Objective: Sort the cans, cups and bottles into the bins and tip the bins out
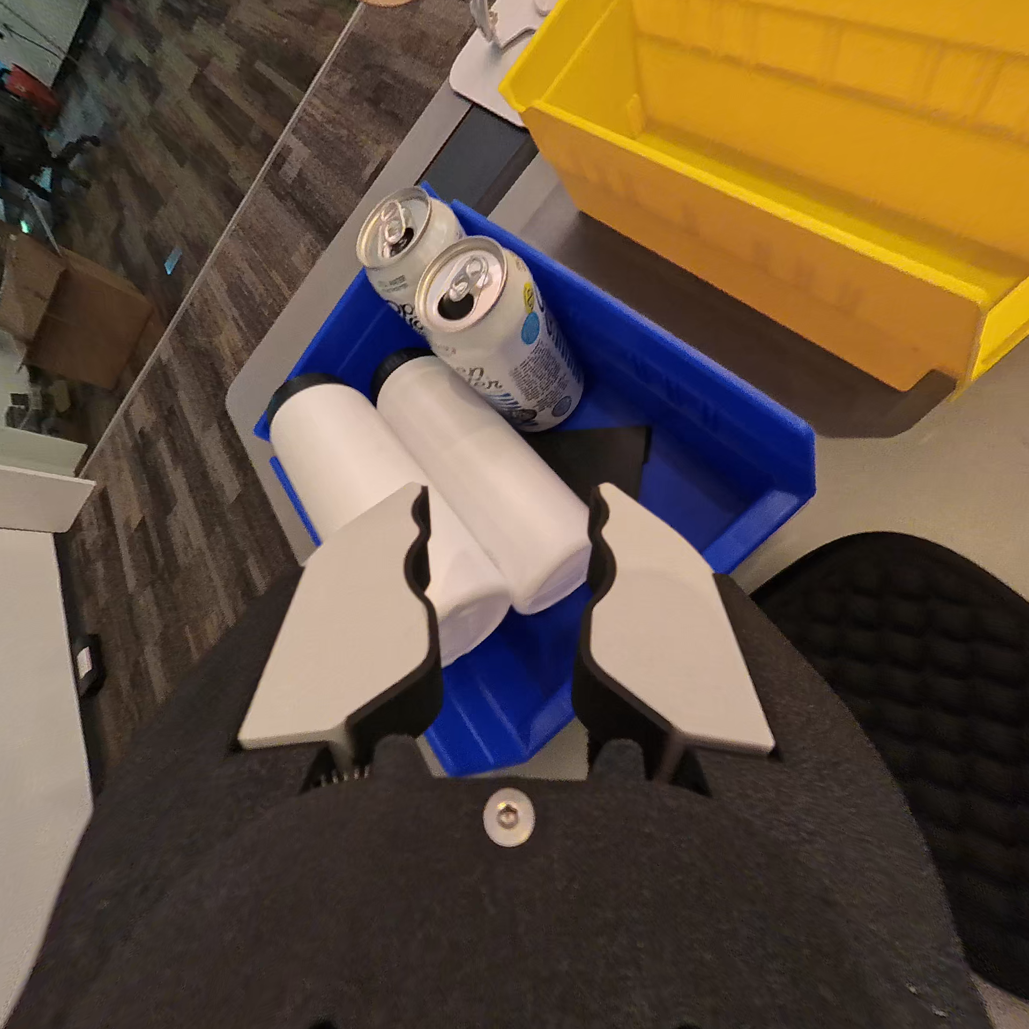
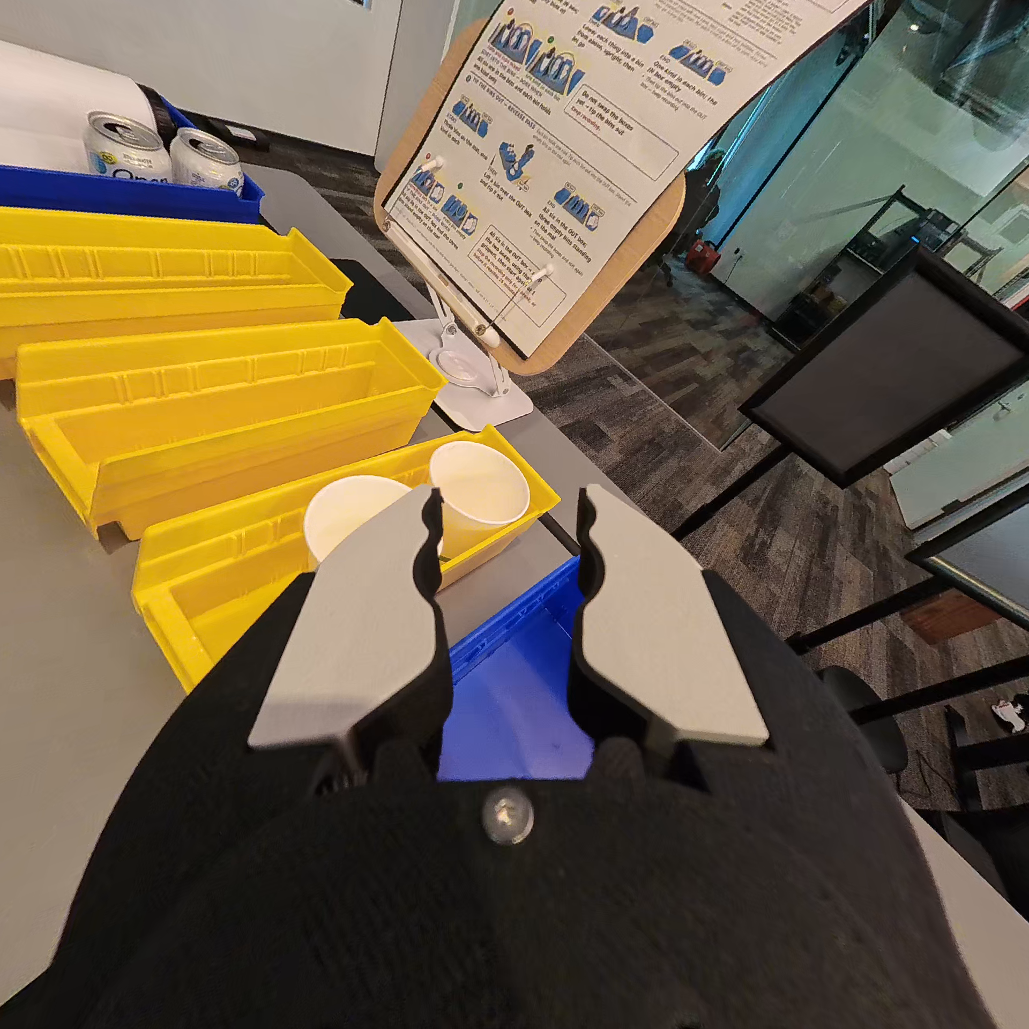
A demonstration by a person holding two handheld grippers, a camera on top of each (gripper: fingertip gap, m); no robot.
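Observation:
A blue bin (image 1: 696,378) at the table's corner holds two white cans (image 1: 401,234) (image 1: 501,323) and two white bottles with black caps (image 1: 334,445) (image 1: 473,445), all lying down. My left gripper (image 1: 512,495) is open just above the bottles' bottom ends, and the right-hand bottle's end lies between its fingers, resting in the bin. My right gripper (image 2: 509,495) is open and empty above a second, empty blue bin (image 2: 512,668). Beside that, a yellow bin (image 2: 234,568) holds two white paper cups (image 2: 351,506) (image 2: 484,484). The far blue bin (image 2: 128,192) with the cans also shows in the right wrist view.
Two empty yellow bins (image 2: 223,401) (image 2: 167,267) lie between the cup bin and the far blue bin. An instruction sheet on a white stand (image 2: 557,167) is at the table's far edge. A black mesh chair (image 1: 919,696) is close by. Black stands (image 2: 891,362) are on the carpet.

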